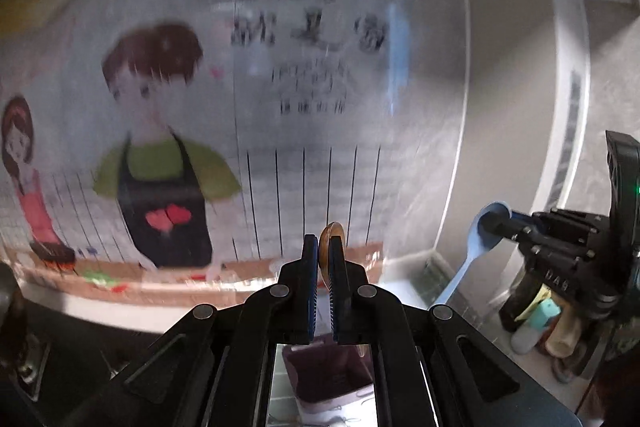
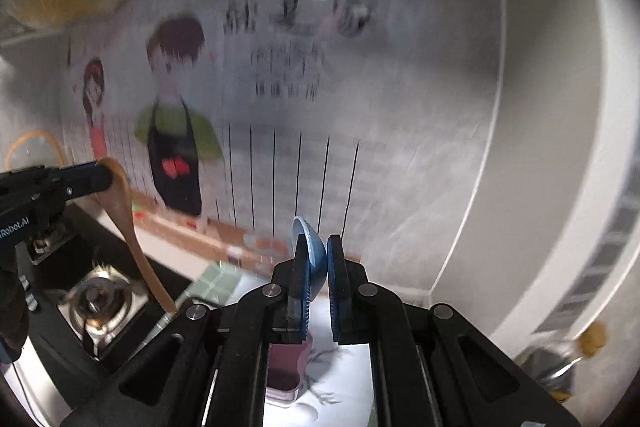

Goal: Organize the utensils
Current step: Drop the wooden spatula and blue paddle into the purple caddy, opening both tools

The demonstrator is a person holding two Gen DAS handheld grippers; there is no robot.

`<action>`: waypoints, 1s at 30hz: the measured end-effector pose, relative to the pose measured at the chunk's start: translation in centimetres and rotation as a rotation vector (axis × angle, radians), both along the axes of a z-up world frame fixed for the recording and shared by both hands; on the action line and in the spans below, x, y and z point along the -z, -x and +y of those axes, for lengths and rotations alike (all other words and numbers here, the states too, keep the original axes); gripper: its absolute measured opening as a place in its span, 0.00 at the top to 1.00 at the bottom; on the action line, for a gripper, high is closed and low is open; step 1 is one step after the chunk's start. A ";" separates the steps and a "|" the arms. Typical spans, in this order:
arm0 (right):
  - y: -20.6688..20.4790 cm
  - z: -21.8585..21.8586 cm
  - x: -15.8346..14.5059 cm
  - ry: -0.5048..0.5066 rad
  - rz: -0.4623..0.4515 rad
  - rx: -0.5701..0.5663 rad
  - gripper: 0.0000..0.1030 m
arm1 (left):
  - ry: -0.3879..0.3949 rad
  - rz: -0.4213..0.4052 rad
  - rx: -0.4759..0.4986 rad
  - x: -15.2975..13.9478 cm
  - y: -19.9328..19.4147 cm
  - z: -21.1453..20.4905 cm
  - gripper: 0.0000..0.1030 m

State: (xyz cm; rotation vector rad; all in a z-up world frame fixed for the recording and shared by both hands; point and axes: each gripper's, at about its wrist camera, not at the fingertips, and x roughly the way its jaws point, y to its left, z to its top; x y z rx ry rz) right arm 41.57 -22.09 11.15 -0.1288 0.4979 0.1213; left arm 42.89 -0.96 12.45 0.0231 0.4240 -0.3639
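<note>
Left gripper [image 1: 324, 259]: fingers clamped on wooden spoon [image 1: 331, 233], bowl above tips | Right gripper [image 2: 318, 259]: fingers clamped on blue spoon [image 2: 310, 251], bowl between tips | Box [image 1: 332, 375]: below fingers.

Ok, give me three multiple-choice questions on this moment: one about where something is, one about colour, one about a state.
1. The brown container sits: A) below the hand-held grippers B) on the wall C) on the stove
2. The spoon in the right hand-held gripper is: A) red B) blue C) green
3. The left hand-held gripper is: A) wide open B) empty C) shut on a wooden spoon

A: it shows beneath the jaws in both views. B: its bowl is blue. C: the jaws pinch the wooden spoon's bowl.
</note>
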 end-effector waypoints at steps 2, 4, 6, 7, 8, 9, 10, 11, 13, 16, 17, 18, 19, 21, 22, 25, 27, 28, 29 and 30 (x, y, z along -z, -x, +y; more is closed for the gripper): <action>-1.2 0.6 2.5 0.005 0.057 -0.012 0.93 | -0.003 0.038 -0.006 1.9 -1.1 -0.6 0.95; -2.1 1.1 5.0 0.034 0.098 -0.011 0.93 | -0.006 0.090 -0.010 4.0 -2.7 -0.8 0.95; -3.1 1.6 7.1 0.050 0.140 -0.016 0.93 | -0.008 0.144 -0.001 6.2 -4.2 -1.0 0.95; -3.4 1.6 8.0 0.049 0.163 -0.015 0.93 | -0.006 0.168 0.005 7.1 -4.6 -1.1 0.95; -3.8 1.5 8.9 0.036 0.189 -0.019 0.93 | 0.004 0.197 0.013 8.2 -5.2 -1.1 0.95; -4.0 1.3 9.4 0.020 0.211 -0.028 0.92 | 0.015 0.226 0.030 9.0 -5.6 -1.2 0.93; -4.4 0.9 10.2 -0.030 0.253 -0.047 0.91 | 0.026 0.254 0.047 9.8 -5.8 -1.3 0.93; -4.6 0.6 10.7 -0.071 0.279 -0.060 0.87 | 0.042 0.282 0.064 10.5 -6.0 -1.3 0.92; -4.6 -0.2 11.1 -0.131 0.300 -0.068 0.77 | 0.073 0.330 0.095 11.5 -6.4 -1.0 0.87; -4.0 -1.3 10.5 -0.181 0.278 -0.065 0.76 | 0.112 0.363 0.095 12.2 -6.2 0.0 0.68; -3.3 -1.8 10.0 -0.202 0.257 -0.069 0.76 | 0.132 0.374 0.084 12.4 -6.1 0.6 0.66; -2.7 -2.2 9.6 -0.213 0.241 -0.063 0.76 | 0.146 0.383 0.065 12.7 -5.9 1.3 0.66; -2.2 -2.6 9.3 -0.223 0.229 -0.052 0.76 | 0.156 0.388 0.051 12.8 -5.7 2.0 0.66; -0.8 -3.4 9.0 -0.236 0.211 -0.029 0.76 | 0.169 0.392 0.018 13.2 -4.6 3.4 0.66; -0.5 -3.6 8.9 -0.239 0.208 -0.022 0.76 | 0.169 0.389 0.006 13.4 -3.9 4.1 0.66; 1.7 -4.5 10.2 -0.238 0.223 0.022 0.76 | 0.180 0.407 0.012 14.8 -2.0 5.7 0.66; 2.9 -5.0 11.8 -0.241 0.252 0.052 0.76 | 0.186 0.462 0.029 16.6 -1.0 6.5 0.64; 3.4 -5.2 12.7 -0.247 0.275 0.064 0.76 | 0.180 0.490 0.037 17.4 -0.8 6.6 0.64; 3.9 -5.4 13.6 -0.254 0.298 0.074 0.76 | 0.164 0.529 0.051 18.5 -0.7 6.5 0.64; 4.4 -5.5 14.8 -0.263 0.326 0.083 0.75 | 0.130 0.584 0.076 19.9 -0.7 6.1 0.64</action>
